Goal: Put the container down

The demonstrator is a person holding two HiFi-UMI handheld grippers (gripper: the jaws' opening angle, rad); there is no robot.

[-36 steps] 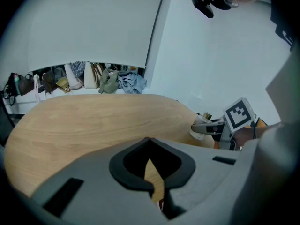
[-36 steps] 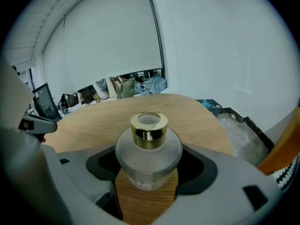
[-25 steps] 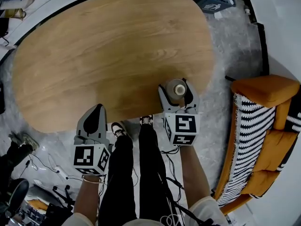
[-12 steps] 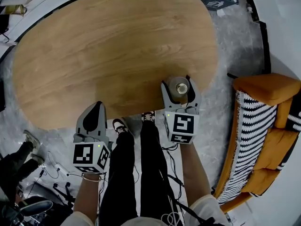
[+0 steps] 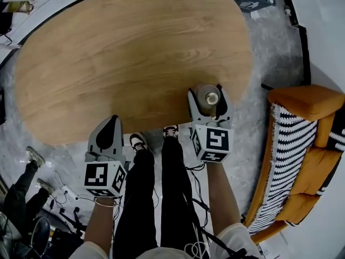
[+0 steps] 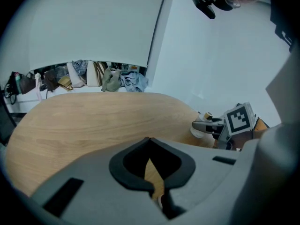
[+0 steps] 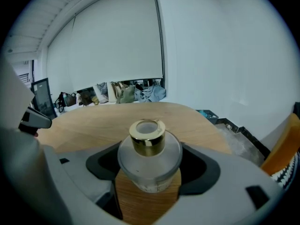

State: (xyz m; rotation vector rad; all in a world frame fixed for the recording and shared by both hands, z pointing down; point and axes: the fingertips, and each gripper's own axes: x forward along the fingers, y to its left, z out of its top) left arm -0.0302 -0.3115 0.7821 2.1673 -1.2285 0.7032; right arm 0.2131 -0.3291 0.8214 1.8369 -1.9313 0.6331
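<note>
The right hand-held gripper [image 5: 207, 95] [image 7: 149, 165] had its jaws closed only partway. Their dark pads were set against opposite sides of the container [image 5: 208, 98] [image 7: 150, 172], which it gripped. The container was a squat round bottle of frosted glass with a gold collar [image 7: 147, 143] round its open neck. It stood upright between the jaws, over the desk [image 5: 135, 53] [image 7: 89, 121] at the near right part of the oval wooden top, just inside the edge. Whether its base touched the desk top could not be told. Nothing could be made out inside it through the frosted wall, and the mouth showed only a pale blur.

The left hand-held gripper [image 5: 112, 124] [image 6: 148, 142] was closed, its tips meeting, with only a narrow slit behind them through which the wood of the desk [image 6: 93, 121] showed. It held nothing. It hung just off the desk's near edge, well apart from the container. In the left gripper view, the right hand-held gripper [image 6: 202, 124], its marker cube [image 6: 239, 119] and the container [image 6: 198, 129] showed at the desk's right end
</note>
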